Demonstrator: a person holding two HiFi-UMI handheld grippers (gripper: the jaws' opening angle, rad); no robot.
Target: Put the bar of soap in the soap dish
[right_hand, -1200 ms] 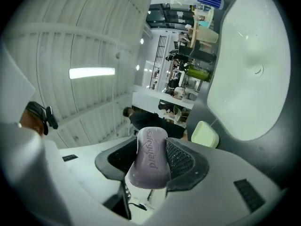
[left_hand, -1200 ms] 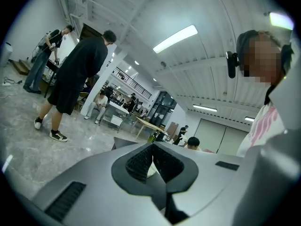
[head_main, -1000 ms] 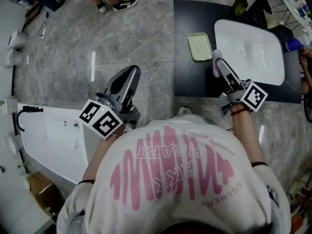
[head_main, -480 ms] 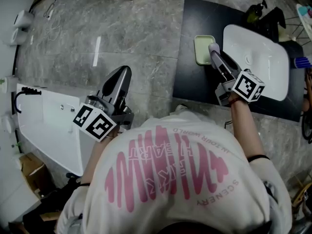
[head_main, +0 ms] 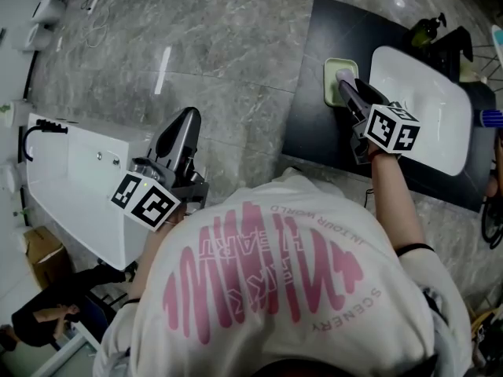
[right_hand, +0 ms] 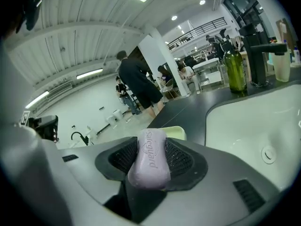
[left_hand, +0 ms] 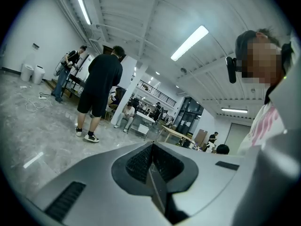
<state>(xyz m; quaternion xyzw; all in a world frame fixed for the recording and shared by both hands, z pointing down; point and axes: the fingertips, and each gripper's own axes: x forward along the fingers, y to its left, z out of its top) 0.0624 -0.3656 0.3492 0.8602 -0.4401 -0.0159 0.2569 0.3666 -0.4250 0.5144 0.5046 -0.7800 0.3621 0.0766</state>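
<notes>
Where black counter (head_main: 311, 126) meets grey marble floor (head_main: 220, 45), right claw (head_main: 344, 80) grips soap (right_hand: 149, 160).

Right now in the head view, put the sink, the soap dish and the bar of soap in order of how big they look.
Largest: the sink.
Next: the soap dish, partly hidden under the right gripper.
Smallest: the bar of soap, clamped in that gripper; only its end shows.
</notes>
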